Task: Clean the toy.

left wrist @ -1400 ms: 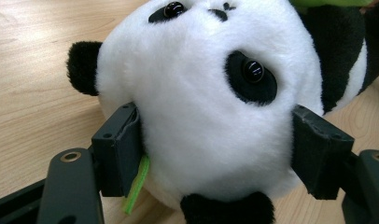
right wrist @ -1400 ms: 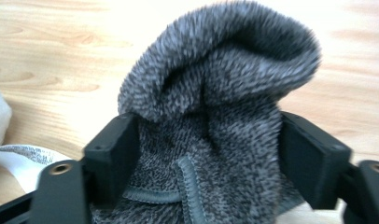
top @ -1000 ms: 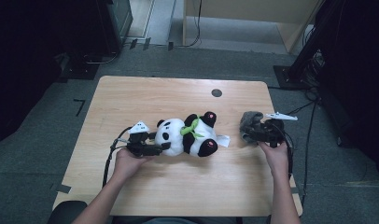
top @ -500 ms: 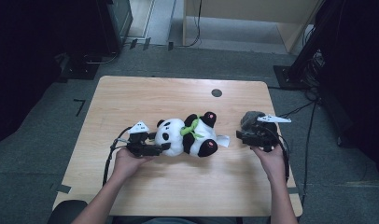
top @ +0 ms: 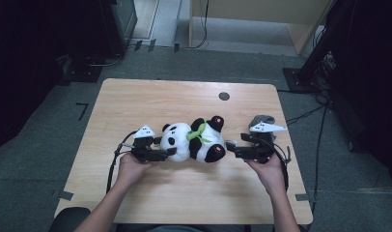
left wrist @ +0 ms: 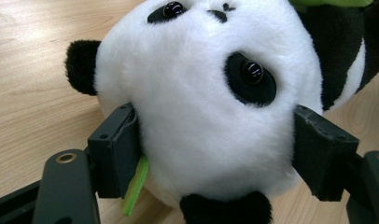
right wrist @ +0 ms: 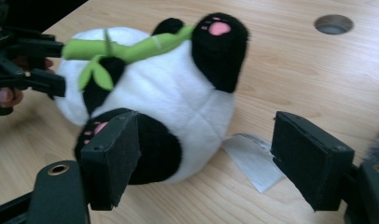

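High view: a stuffed panda point(top: 196, 141) lies on its side near the middle of the wooden table point(top: 184, 96), head toward the person's left. The left gripper point(top: 169, 152) is at the panda's head, and the left gripper view shows its two black jaws pressed into the white plush on either side of the head, clamped on the toy; a green strip point(left wrist: 135, 185) sticks out beside one jaw. The right gripper point(top: 229, 150) sits just beside the panda's bottom end, its jaws spread wide and holding nothing. In the right gripper view the jaws flank the panda's lower body without touching it, and a white fabric tag point(right wrist: 254, 159) lies on the table between them. A grey furry object point(top: 262, 120) rests beyond the right gripper, on the side away from the panda. A round hole point(top: 224, 95) lies in the tabletop beyond the panda.
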